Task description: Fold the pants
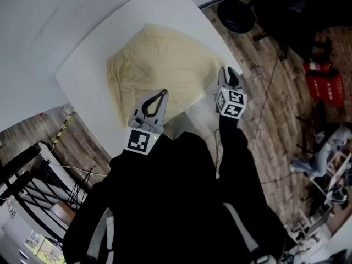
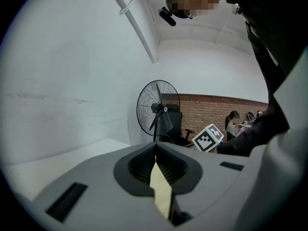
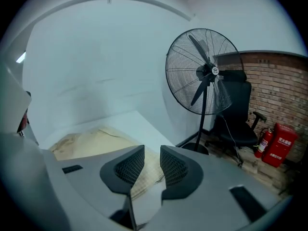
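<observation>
Pants (image 1: 165,65) — pinched by shut left gripper (image 2: 155,150) jaws — lie beneath right gripper (image 3: 152,153) jaws, parted, empty.

White table (image 1: 91,76), cream pants (image 1: 159,70) in a loose heap across its middle

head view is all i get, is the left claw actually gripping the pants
Observer: Yes. In the left gripper view the left claw is shut on a strip of the pants.
Operator: and the right claw, holding anything
Observer: No. In the right gripper view the right claw is open. The edge of the pants shows through the gap, and neither pad presses on it.
</observation>
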The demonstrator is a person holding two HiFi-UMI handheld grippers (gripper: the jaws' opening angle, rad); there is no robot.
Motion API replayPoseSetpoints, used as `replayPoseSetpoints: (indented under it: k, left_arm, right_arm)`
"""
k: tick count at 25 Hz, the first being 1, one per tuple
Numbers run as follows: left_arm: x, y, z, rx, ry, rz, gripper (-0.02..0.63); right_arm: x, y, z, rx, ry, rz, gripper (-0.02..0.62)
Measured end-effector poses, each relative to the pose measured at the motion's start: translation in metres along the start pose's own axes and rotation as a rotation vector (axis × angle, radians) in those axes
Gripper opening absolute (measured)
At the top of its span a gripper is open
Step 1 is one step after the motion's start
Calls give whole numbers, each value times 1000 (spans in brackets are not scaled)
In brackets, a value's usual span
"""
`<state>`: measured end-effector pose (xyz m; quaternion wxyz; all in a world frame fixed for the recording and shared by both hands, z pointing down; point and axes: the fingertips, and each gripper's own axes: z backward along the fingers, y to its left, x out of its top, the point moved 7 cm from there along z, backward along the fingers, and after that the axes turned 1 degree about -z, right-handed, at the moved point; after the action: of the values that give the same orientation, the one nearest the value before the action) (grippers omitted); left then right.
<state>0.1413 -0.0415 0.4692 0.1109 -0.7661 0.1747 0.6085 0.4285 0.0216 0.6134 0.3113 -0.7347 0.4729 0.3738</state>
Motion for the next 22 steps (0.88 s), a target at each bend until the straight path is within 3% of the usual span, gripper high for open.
replayPoseSetpoints:
  k: [6, 14, 17, 19, 22]
  left_arm:
    - [3, -11, -12, 3, 21, -31, 3]
    - [-3, -16, -18, 36, 32, -12, 3]
    - [-3, -18, -19, 40, 31, -24, 3]
    - [-3, -18, -20, 47, 32, -22, 3]
    - [-2, -22, -19, 55, 34, -21, 3]
  right_arm:
    - [-12, -29, -38, -18, 105, 16, 83]
    - [-26, -47, -64, -13, 241, 50, 83]
    - [-25, -45, -67, 3, 267, 99, 79]
    - [-22, -39, -68, 22, 279, 130, 35]
    - [-17, -40, -62, 27, 248, 137, 17]
